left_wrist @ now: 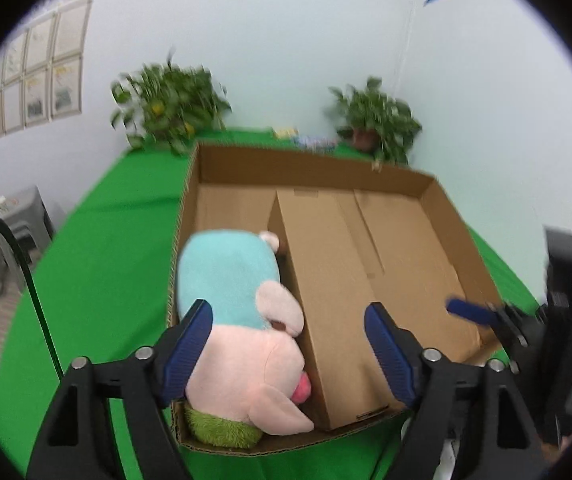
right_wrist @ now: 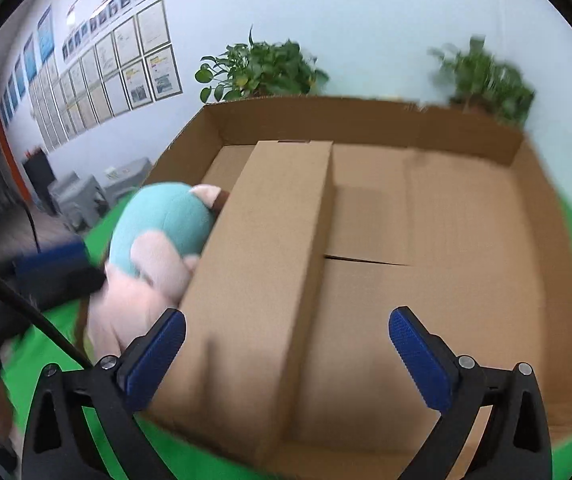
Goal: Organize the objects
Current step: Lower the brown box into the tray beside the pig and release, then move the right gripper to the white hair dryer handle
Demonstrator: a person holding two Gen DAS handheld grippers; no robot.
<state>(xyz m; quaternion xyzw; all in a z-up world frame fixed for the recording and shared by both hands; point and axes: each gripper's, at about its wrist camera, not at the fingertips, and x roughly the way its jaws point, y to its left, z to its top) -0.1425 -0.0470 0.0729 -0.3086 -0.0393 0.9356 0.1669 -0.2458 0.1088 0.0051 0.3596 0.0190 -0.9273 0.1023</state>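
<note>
A pink and teal plush toy (left_wrist: 242, 320) lies in the left part of a shallow open cardboard tray (left_wrist: 313, 164), beside a long closed cardboard box (left_wrist: 325, 292) that lies in the tray. A green furry item (left_wrist: 222, 430) sits under the plush at the near corner. My left gripper (left_wrist: 289, 320) is open above the plush's head and the long box. My right gripper (right_wrist: 286, 328) is open above the long box (right_wrist: 262, 264); the plush (right_wrist: 158, 232) lies to its left. The tray (right_wrist: 365, 120) fills the right wrist view. The right gripper also shows in the left wrist view (left_wrist: 473, 312).
The tray stands on a table with a green cloth (left_wrist: 98, 264). Two potted plants (left_wrist: 170, 104) (left_wrist: 377, 120) stand at the table's far edge by the white wall. Grey stools (left_wrist: 18, 216) stand on the floor to the left. The other gripper's dark body (right_wrist: 54, 272) is at the left.
</note>
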